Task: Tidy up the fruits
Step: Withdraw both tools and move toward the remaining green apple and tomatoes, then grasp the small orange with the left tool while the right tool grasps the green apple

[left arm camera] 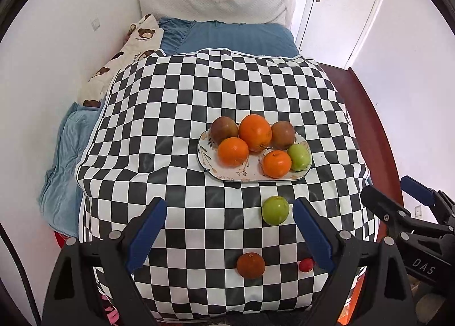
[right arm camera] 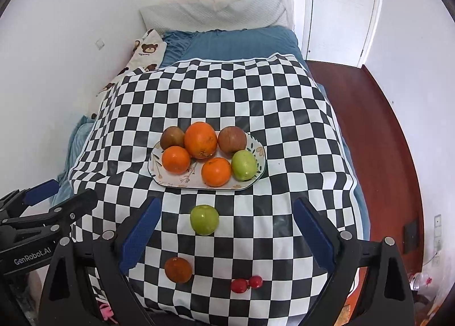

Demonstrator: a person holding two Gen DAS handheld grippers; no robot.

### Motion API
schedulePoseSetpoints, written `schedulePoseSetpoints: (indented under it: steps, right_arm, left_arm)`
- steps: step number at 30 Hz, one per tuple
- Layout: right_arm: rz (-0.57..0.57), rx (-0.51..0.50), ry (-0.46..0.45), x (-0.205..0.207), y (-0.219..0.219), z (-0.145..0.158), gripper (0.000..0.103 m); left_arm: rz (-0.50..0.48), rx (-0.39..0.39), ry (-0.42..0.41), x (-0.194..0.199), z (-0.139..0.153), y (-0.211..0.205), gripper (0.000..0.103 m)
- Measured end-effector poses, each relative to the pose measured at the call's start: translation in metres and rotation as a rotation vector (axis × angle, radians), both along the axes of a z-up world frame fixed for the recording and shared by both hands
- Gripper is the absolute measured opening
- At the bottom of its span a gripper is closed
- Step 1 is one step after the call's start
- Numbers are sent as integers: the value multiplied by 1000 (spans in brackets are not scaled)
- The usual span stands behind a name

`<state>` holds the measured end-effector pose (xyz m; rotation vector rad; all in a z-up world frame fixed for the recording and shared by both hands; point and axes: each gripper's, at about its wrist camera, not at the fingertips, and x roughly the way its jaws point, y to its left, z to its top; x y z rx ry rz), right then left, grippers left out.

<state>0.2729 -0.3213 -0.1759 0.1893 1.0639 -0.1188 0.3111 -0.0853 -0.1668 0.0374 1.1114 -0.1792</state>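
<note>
While 1 cherry tomato point(left arm camera: 306, 264) shows — right finger point(left arm camera: 312, 233) overlaps it

Left hand-held gripper point(left arm camera: 229, 225): jaws spread wide, nothing between the blue pads, pointing steeply downward; its black body also appears at the lower left of the right wrist view; right hand-held gripper point(right arm camera: 227, 225): jaws likewise wide apart and empty, angled steeply down; its black body shows at the lower right of the left wrist view.
</note>
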Motion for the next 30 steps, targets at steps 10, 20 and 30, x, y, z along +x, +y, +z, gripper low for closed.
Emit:
schedulePoseSetpoints:
  steps: [10,20,30]
  right_arm:
    - [-24,79,53,-3,-12,-25,97]
    - [-72,205,250,0,-42,-124,97]
    - [-67,238,344,7,-47,-180,98]
  left_arm:
    - [-13,28,75,-2,-40,-6,103]
    - [-59,43,487,-10,-182,-24,103]
    - [-83,-28,650,-10,-244,-45,52]
